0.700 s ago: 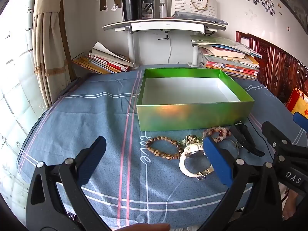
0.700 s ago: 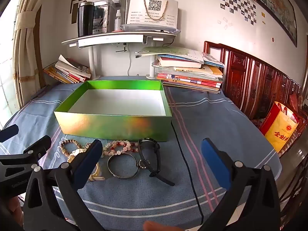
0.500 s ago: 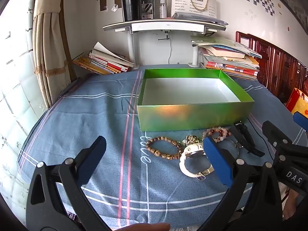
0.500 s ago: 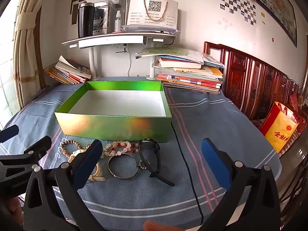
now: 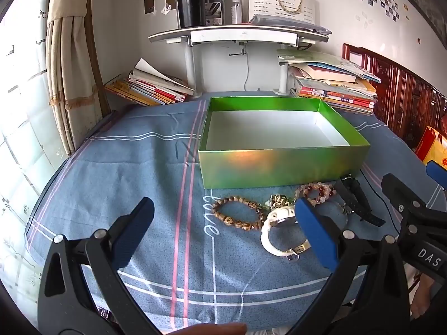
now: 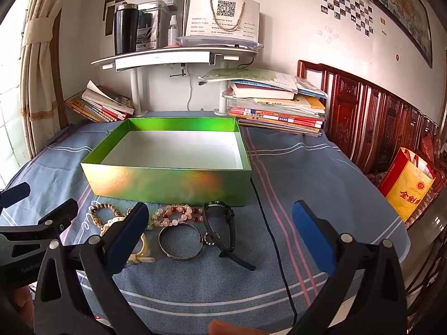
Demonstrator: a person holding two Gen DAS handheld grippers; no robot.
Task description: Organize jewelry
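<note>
Nearest your hands, you are holding both tongs wide apart and gripping nothing, the left tongs (image 5: 223,226) and right tongs (image 6: 219,230) hovering above the blue striped surface (image 5: 125,173). Just past them, jewelry is lying in a row: a brown bead bracelet (image 5: 237,215), white watch (image 5: 279,233), pink bead bracelet (image 6: 177,213), metal bangle (image 6: 180,241) and black watch (image 6: 220,227). Behind these, the green box (image 6: 167,182) is sitting open and empty.
</note>
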